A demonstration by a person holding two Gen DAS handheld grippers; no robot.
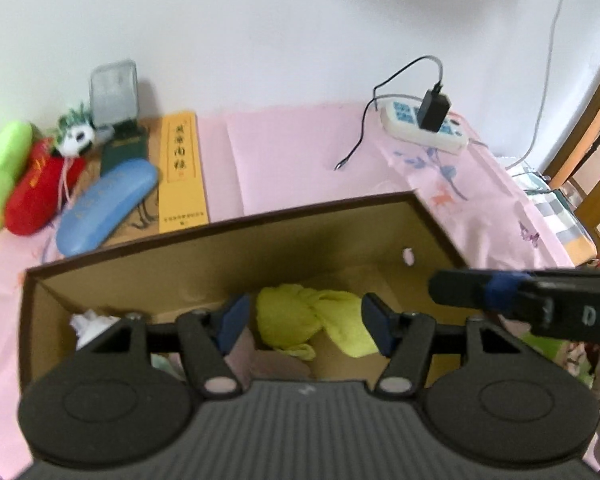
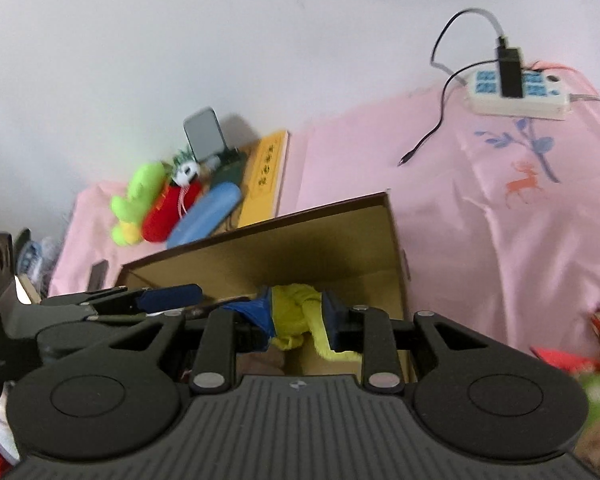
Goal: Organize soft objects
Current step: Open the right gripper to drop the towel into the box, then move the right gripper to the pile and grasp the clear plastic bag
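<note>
Two handheld grippers hovered over one open cardboard box (image 1: 228, 248) on a pink cloth (image 1: 292, 152). The left gripper (image 1: 305, 322) stood released, its two blue pads apart and touching nothing, above one yellow-green cloth bundle (image 1: 312, 320) lying inside the box. The right gripper (image 2: 298, 322) framed the same bundle between its pads; whether it was pinching the fabric could not be told. One white soft item (image 1: 90, 322) lay in the box's near-left corner. Far left, against the wall, sat three plush toys: one green (image 1: 4, 164), one red (image 1: 36, 192), one small panda (image 1: 78, 140). Beside them lay one blue case (image 1: 104, 208) and one yellow book (image 1: 180, 172). One power strip (image 1: 424, 124) rested far right.
</note>
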